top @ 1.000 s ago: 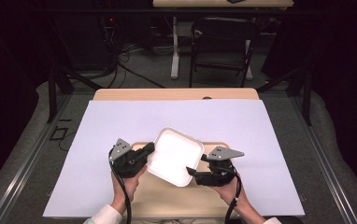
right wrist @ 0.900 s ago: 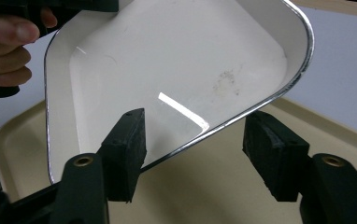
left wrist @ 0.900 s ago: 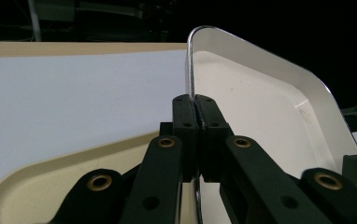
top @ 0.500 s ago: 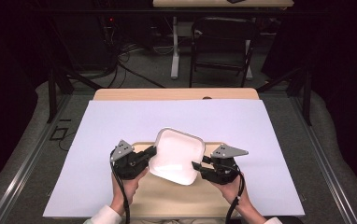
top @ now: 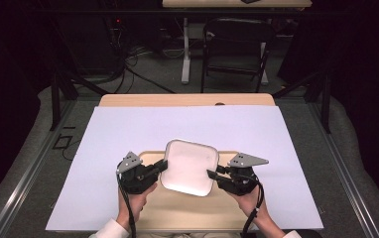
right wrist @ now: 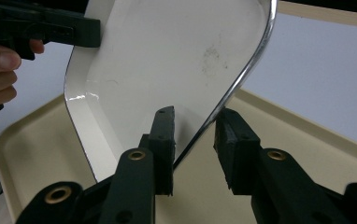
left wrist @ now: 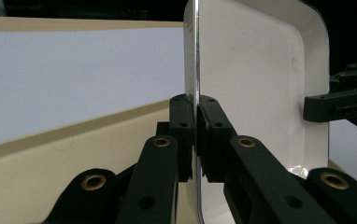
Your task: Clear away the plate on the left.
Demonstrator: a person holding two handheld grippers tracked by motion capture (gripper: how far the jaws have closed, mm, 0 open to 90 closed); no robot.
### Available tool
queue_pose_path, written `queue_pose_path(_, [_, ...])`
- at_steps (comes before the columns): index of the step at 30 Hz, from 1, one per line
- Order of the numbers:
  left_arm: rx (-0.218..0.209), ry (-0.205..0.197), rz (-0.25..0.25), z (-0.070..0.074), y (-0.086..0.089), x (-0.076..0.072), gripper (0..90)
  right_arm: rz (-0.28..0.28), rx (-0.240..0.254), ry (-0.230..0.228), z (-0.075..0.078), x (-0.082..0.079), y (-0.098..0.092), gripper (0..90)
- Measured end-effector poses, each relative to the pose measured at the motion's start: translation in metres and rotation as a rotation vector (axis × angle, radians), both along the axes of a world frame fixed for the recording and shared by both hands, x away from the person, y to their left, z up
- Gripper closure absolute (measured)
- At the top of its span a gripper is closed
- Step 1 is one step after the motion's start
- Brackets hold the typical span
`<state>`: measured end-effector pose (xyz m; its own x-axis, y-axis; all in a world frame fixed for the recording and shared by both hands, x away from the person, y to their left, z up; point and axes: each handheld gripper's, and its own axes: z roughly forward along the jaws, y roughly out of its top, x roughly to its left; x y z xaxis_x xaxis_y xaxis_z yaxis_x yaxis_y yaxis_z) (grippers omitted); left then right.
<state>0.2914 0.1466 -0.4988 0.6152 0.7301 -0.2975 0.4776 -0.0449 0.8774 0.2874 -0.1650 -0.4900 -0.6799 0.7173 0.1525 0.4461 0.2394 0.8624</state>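
My left tool (left wrist: 196, 135) is clamped on the white tray's (top: 188, 166) left rim; my right tool (right wrist: 193, 149) straddles its right rim, jaws parted. Beige tray (top: 187, 213) beneath; white sheet (top: 128, 129) covers the tabletop.

I am counting two hand-held grippers: the left hand-held gripper (top: 161, 166) and the right hand-held gripper (top: 212, 174). I am seeing one white tray (top: 190, 166) between them, one beige tray (top: 187, 210) lying under it, one pale sheet (top: 128, 129) covering one worktop (top: 187, 99), and one chair (top: 234, 47) standing beyond on the floor.
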Motion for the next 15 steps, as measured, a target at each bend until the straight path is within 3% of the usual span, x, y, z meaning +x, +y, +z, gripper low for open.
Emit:
queue_pose_path(5, [0.004,0.009,-0.009,-0.0002,0.0002,-0.0014,85.0,0.006,0.003,0.003,0.0008,-0.0012,-0.0014,69.3])
queue_pose_path(15, [-0.004,0.071,-0.031,-0.0025,0.0031,-0.0048,84.5,0.024,0.003,0.023,0.0019,-0.0035,-0.0028,70.2])
